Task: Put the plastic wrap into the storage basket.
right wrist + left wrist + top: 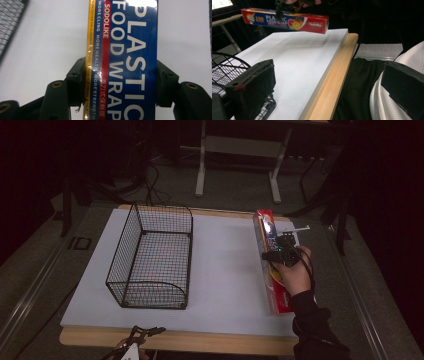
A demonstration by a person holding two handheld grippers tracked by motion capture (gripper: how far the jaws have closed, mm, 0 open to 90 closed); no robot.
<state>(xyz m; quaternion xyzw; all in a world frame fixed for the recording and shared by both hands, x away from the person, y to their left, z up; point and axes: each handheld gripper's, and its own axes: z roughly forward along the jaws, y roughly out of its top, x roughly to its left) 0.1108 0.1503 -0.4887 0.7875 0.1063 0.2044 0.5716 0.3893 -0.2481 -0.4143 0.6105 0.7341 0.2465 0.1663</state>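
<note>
My right tool (281,251) is clamped across the width of the plastic wrap box (270,265), one pad on each long side, as the right gripper view shows: the blue face of the box (125,60) runs straight up between the two black pads, and both pads press flat against its edges. In the left gripper view the box (287,23) hangs clear of the white board (297,57), roughly level, with a soft shadow on the board beneath it. In the high view it lies along the right edge of the board (225,265), its long axis running away from me, and my right hand (295,272) sits over its middle.

My left tool (137,340) rests at the near edge of the counter (200,342), low and to the left. Its pads stand well apart with nothing between them; the left gripper view shows one pad (253,85) beside the wire basket and the other over my lap.

The wire basket (152,257) stands upright on the left half of the board, well apart from the box.
</note>
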